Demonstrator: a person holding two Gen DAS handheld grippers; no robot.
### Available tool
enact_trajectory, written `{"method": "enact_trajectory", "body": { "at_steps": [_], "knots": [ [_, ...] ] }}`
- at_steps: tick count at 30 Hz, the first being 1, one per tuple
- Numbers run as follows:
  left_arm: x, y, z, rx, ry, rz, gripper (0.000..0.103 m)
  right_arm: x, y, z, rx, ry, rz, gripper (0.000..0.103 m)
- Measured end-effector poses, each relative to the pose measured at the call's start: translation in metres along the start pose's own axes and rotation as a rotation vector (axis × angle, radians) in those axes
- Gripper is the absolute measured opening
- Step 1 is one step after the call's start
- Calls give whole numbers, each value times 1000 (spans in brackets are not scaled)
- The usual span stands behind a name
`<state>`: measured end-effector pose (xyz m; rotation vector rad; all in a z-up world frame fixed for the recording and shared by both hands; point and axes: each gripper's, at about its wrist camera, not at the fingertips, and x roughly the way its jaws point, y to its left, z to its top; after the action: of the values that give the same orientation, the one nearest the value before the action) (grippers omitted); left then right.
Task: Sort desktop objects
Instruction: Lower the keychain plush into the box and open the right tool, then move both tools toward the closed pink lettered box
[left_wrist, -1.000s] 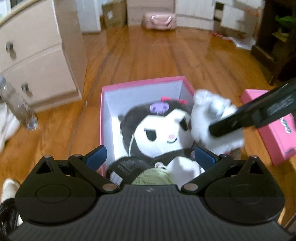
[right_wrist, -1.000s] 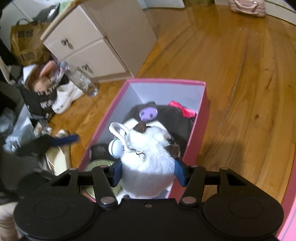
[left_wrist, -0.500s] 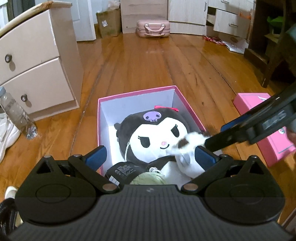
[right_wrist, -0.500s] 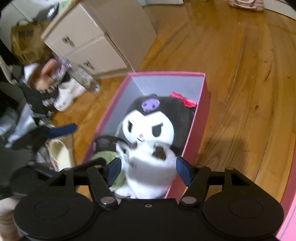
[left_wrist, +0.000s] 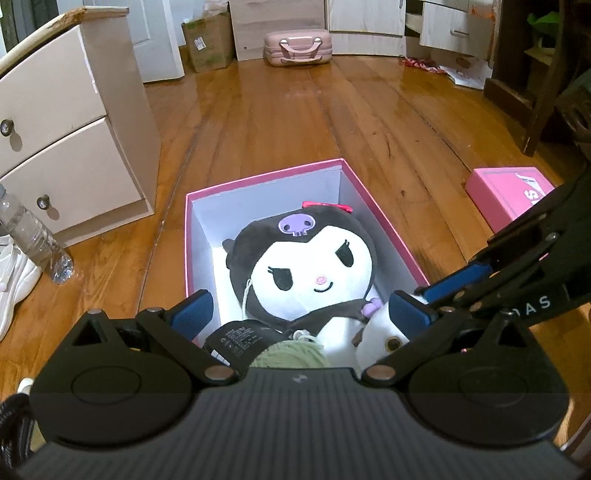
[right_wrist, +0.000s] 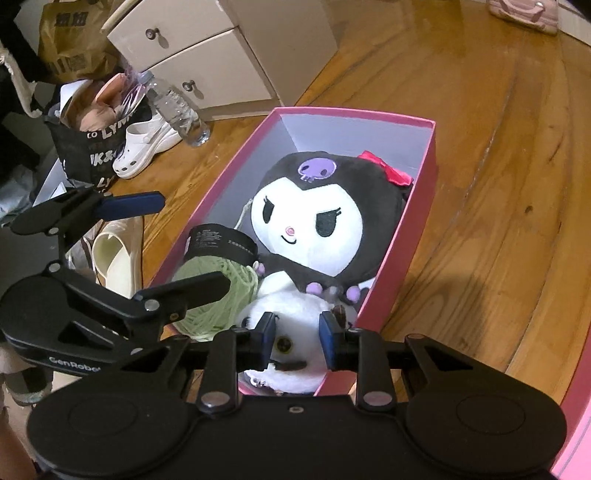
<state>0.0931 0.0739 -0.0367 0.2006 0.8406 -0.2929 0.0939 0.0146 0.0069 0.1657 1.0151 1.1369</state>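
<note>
Gripping small white plush (right_wrist: 295, 332), right tongs (right_wrist: 297, 334) now lowered into pink box (right_wrist: 421, 206), maybe resting; left tongs (left_wrist: 301, 314) open.

Home, likely a bedroom: wooden floor (left_wrist: 369, 122), drawer unit (left_wrist: 66, 140), pink suitcase (left_wrist: 297, 47), shoes (right_wrist: 146, 146), cardboard box (left_wrist: 207, 42).

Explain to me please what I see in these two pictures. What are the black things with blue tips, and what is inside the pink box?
No robot arm here: a person holds one two-finger tool in each hand, with a camera on each looking forward along its fingers. One picture is from the left gripper, whose jaws stand open and empty. The other is from the right gripper, whose jaws close on a small white plush toy, low inside the pink box on the wooden floor. In the box also lie a big black-and-white plush and a green yarn ball.
</note>
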Motion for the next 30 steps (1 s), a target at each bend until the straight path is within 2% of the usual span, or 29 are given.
{"method": "enact_trajectory", "body": {
  "at_steps": [3, 7, 12, 14, 17, 20, 25, 30],
  "knots": [
    [4, 1, 2, 14, -2, 16, 103, 8, -6, 0, 11, -4, 14, 32],
    [6, 2, 9, -20, 5, 23, 103, 10, -26, 4, 100, -13, 96, 36],
    [-1, -15, 29, -23, -18, -13, 103, -17, -52, 8, 201, -19, 152, 46],
    [0, -32, 35, -9, -18, -40, 103, -32, -63, 9, 243, -10, 144, 49],
    [4, -58, 42, 15, -15, -86, 103, -59, -77, 8, 263, 6, 26, 67],
    [7, -84, 49, 38, -12, -132, 103, -91, -91, 0, 252, 13, -128, 68],
    [13, -128, 61, 78, -7, -209, 103, -138, -128, -32, 323, -43, -215, 71],
    [19, -172, 73, 117, -2, -286, 103, -158, -152, -57, 344, -50, -355, 71]
  ]
}}
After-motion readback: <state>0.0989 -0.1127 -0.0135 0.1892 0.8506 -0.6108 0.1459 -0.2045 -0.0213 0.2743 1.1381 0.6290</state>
